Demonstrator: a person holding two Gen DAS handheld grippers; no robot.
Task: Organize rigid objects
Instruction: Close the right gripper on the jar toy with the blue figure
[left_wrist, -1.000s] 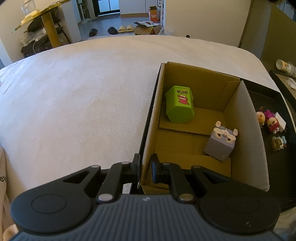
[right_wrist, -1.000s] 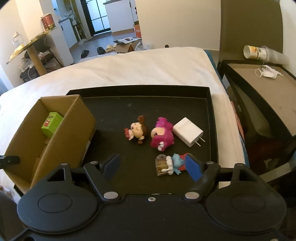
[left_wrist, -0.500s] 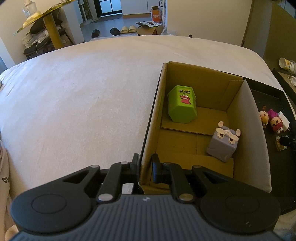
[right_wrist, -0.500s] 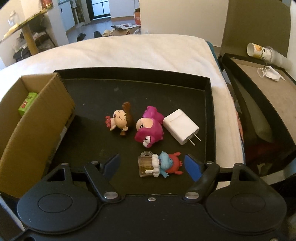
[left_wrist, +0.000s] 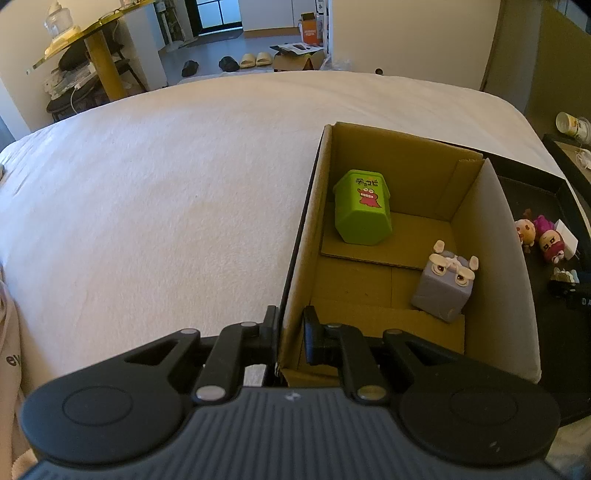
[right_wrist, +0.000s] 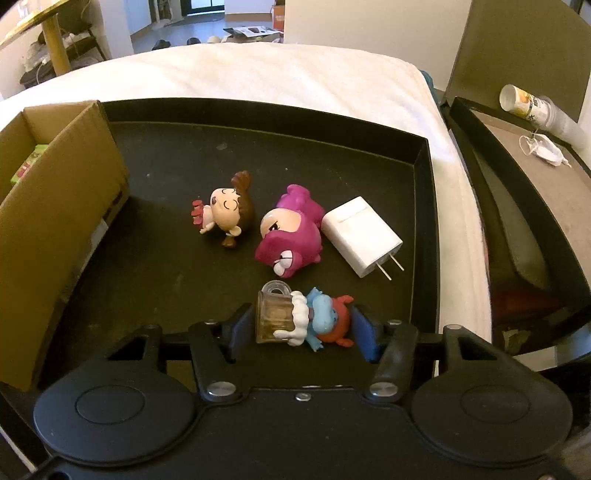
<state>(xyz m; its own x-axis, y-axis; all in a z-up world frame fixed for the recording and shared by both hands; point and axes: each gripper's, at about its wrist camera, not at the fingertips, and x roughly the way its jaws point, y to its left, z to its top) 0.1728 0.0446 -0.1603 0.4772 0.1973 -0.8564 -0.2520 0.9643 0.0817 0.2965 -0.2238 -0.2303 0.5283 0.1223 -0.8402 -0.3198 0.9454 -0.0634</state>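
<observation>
— Grippers: what do we read?

— Our left gripper (left_wrist: 290, 332) pinches the near-left wall of the box (left_wrist: 299, 266). Our right gripper (right_wrist: 301, 326) has its fingers (right_wrist: 364, 332) spread around the blue toy (right_wrist: 314, 321); whether they touch it, we cannot tell.

— Toy location?

— Near side of the black tray (right_wrist: 424, 192), just near of the pink toy (right_wrist: 290, 236) and charger (right_wrist: 360, 236). Green toy (left_wrist: 364, 206) and grey cube (left_wrist: 445, 284) lie inside the box.
</observation>
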